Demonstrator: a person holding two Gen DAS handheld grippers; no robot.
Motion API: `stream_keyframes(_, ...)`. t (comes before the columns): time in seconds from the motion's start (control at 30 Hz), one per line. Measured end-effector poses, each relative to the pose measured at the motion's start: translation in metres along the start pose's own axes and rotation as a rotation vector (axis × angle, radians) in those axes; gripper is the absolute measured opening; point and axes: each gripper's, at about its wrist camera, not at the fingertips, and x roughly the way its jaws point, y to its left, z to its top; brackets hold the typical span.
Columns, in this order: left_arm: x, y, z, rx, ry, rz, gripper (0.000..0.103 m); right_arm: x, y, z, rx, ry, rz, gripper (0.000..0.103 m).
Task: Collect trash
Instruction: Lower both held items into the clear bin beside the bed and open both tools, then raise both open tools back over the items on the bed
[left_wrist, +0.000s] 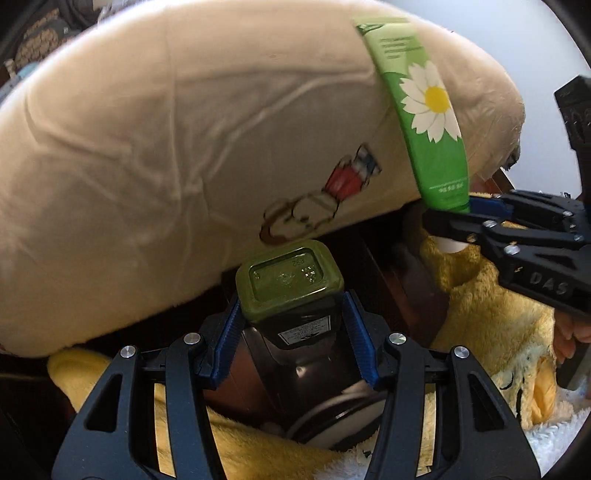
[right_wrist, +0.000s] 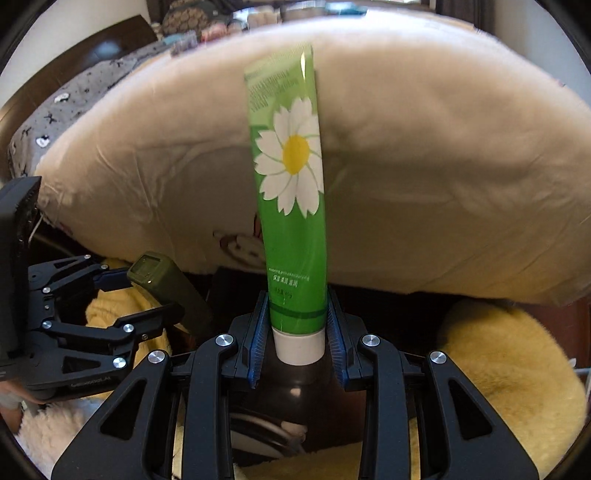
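My left gripper (left_wrist: 291, 325) is shut on a dark olive-green bottle (left_wrist: 290, 277), held with its square base pointing away from me; the bottle also shows in the right wrist view (right_wrist: 162, 280). My right gripper (right_wrist: 297, 325) is shut on a green tube with a white daisy and white cap (right_wrist: 291, 192), standing upright between the blue pads. The tube also shows in the left wrist view (left_wrist: 424, 114), with the right gripper (left_wrist: 458, 221) at the far right. Both grippers hover side by side in front of a large cream pillow (left_wrist: 147, 147).
The cream pillow (right_wrist: 443, 166) with a cartoon print fills the background. Yellow plush fabric (left_wrist: 491, 317) and white fleece (left_wrist: 554, 439) lie below the grippers. A dark round object (right_wrist: 295, 413) sits under the right gripper. A grey patterned cloth (right_wrist: 74, 96) lies behind on the left.
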Motion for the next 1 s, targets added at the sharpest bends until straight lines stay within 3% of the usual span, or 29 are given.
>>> stream_keyframes(0.4,0.018,0.009,-0.007,-0.028,0.08,0.002,0.052,0.025,0.005,0.0,-0.004,0.106,0.033,0.032)
stream_keyframes(0.47,0.018,0.007,-0.007,-0.023,0.081,0.006,0.057,0.026,0.004,0.002,0.006,0.107,0.035,0.034)
stream_keyframes(0.57,0.015,0.006,-0.004,-0.019,0.073,0.015,0.061,0.021,0.0,0.004,0.029,0.094,0.027,0.046)
stream_keyframes(1.0,-0.027,0.031,0.019,-0.053,-0.033,0.088,0.073,-0.019,-0.017,0.028,0.072,-0.048,-0.012,0.06)
